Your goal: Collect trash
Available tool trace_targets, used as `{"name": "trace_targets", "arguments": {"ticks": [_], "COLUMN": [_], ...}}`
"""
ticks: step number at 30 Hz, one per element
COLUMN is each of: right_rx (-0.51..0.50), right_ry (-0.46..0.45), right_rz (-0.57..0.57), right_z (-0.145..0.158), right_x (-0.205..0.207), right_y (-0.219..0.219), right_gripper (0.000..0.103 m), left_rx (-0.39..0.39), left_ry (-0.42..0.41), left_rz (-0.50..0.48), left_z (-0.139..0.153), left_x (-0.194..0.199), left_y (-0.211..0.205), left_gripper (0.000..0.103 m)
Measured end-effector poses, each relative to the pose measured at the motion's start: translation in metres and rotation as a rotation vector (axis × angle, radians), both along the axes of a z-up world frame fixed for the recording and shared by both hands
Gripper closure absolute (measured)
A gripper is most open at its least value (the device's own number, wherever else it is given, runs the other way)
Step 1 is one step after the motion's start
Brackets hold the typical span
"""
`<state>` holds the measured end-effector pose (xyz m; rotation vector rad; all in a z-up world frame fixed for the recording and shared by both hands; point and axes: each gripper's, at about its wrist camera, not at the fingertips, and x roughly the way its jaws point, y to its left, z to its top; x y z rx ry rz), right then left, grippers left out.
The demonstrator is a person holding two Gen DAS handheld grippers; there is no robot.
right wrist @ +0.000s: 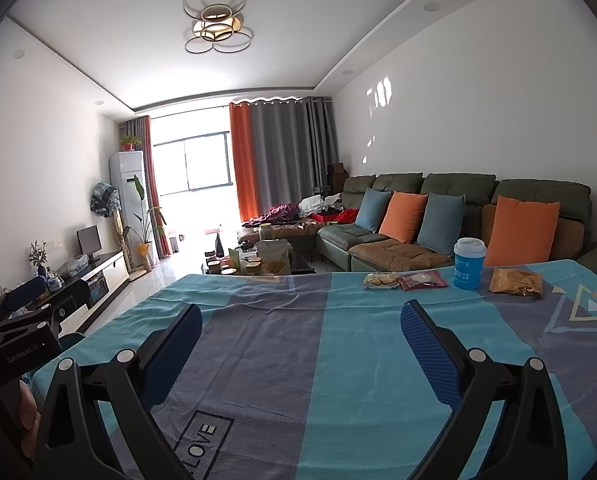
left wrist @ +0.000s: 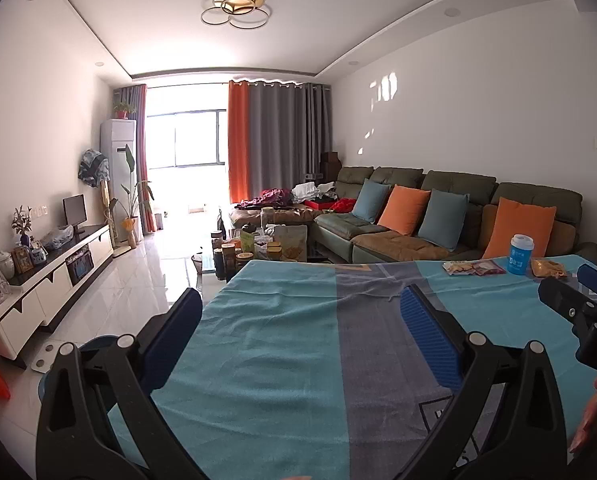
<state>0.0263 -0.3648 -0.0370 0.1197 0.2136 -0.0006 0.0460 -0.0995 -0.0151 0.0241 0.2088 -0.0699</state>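
- Hovering low over the near end of the table (right wrist: 338,360), both grippers, pointing toward the far edge.
- Left gripper (left wrist: 300,304): gaping wide, blue pads (left wrist: 430,332) far apart, gripping nothing, only cloth (left wrist: 274,344) lying between them.
- Right gripper (right wrist: 301,320): likewise spreading wide, pads (right wrist: 430,344) clear of everything, holding nothing.
- Showing at the right edge of the left view, the right gripper's side, with fingertips (left wrist: 590,416) of a hand just below it.
- Showing at the left edge of the right view, the left gripper's black body, with part of a hand (right wrist: 28,404) behind it.
- Lying in a row near the far right edge of the table, well apart from both grippers: pale wrapper (right wrist: 380,280), red wrapper (right wrist: 422,280), blue cup (right wrist: 469,264) standing upright, brown bag (right wrist: 516,281).
- Touching or overlapping, the pale and red wrappers; standing just right of the red one, the cup; lying right of the cup, the bag.
- Sitting beyond the table on the right, a sofa (right wrist: 450,188) with cushions.
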Motion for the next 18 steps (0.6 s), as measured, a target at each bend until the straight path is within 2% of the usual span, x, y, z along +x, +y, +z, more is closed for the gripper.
{"name": "trace_targets", "arguments": {"ticks": [18], "right_rx": [0.006], "right_ry": [-0.014], "right_rz": [-0.013], "right_z": [0.0012], "right_x": [-0.0024], "right_y": [-0.0024], "right_gripper": [0.007], "left_rx": [0.019], "left_ry": [-0.030], "left_rz": [0.017], "left_z": [0.0017], "left_x": [-0.0029], "left_y": [0.0007], "left_gripper": [0.006]}}
